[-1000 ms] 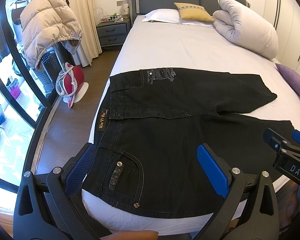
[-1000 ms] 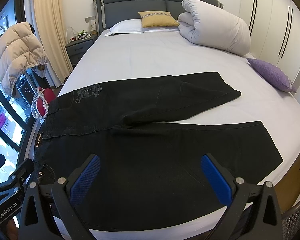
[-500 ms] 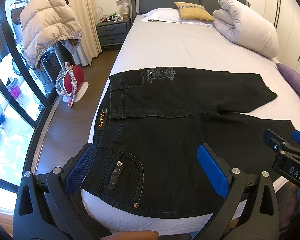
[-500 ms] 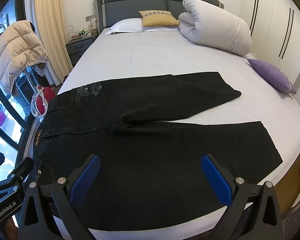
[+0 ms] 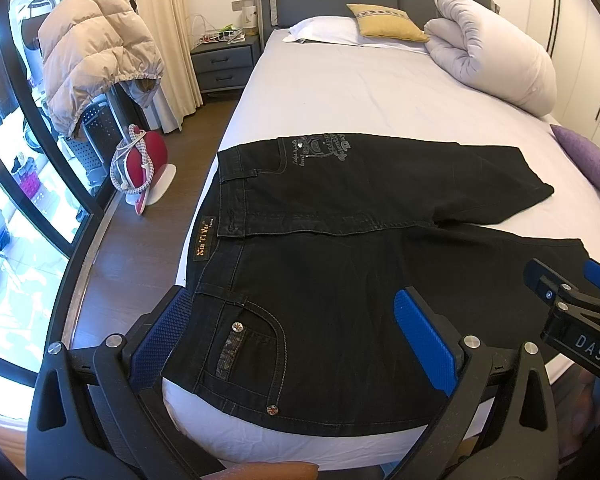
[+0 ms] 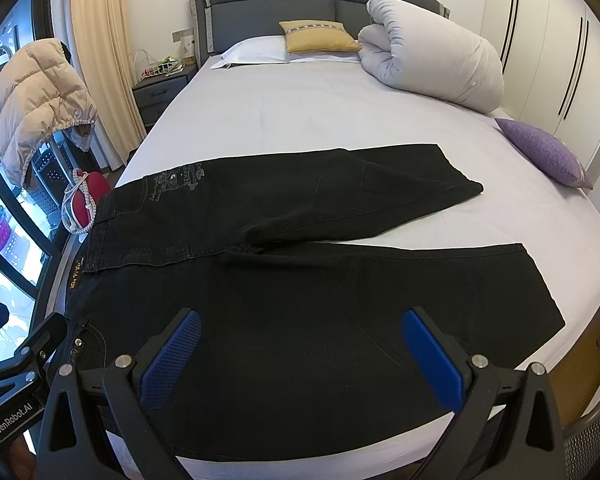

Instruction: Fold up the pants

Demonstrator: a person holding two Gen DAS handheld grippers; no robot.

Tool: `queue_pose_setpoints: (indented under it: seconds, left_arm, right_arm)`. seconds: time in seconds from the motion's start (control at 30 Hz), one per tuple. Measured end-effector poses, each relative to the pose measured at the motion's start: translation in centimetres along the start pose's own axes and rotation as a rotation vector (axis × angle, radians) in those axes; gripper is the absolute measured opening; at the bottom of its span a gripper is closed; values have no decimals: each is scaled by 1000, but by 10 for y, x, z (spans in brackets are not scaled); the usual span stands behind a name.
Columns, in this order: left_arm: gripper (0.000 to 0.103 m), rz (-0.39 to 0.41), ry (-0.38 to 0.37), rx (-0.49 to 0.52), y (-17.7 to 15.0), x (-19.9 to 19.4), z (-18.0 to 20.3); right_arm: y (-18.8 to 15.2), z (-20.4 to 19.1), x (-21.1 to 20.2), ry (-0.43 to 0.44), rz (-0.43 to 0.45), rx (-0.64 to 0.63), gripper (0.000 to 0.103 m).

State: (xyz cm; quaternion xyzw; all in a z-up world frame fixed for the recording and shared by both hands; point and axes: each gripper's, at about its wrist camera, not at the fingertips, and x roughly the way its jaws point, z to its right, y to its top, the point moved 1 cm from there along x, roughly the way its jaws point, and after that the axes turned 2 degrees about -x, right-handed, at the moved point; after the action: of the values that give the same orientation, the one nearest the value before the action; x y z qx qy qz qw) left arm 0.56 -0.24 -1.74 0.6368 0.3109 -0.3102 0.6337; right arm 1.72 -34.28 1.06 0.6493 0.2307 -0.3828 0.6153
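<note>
A: Where do the pants (image 5: 340, 280) lie?

B: Spread flat along the foot edge of the bed (image 5: 360, 92), waistband at the bed's left edge, both legs running toward the right edge. The near leg hangs slightly over the foot edge; the far leg angles up toward the purple cushion (image 6: 544, 152).

A: And the grippers?

B: The left gripper (image 5: 300, 340) hovers above the hip pocket with its jaws spread wide, holding nothing. The right gripper (image 6: 300, 356) hangs over the near leg, equally released.

A: What has changed in the last second?

B: Almost nothing. The pants sit as they did a second ago, and both grippers hold nearly the same framing, with only a slight drift in the left view.

A: So what does that mean for the fold?

B: No fold looks begun. Likely the person is lining up, the left for the waistband, the right for the near leg, to bring one leg over the other.
</note>
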Motion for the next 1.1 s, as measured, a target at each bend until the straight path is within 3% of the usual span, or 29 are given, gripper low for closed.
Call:
queue_pose_setpoints:
  seconds: [0.83, 0.97, 1.1]
  left_arm:
    - [103, -3, 4, -9, -4, 6, -6]
    - [103, 38, 22, -20, -4, 3, -7]
    - [103, 132, -6, -27, -5, -9, -9]
  right_arm:
    - [-4, -3, 3, 1, -8, -6, 103]
    - [-4, -3, 3, 2, -9, -6, 103]
    - [-5, -5, 6, 5, -14, -10, 103]
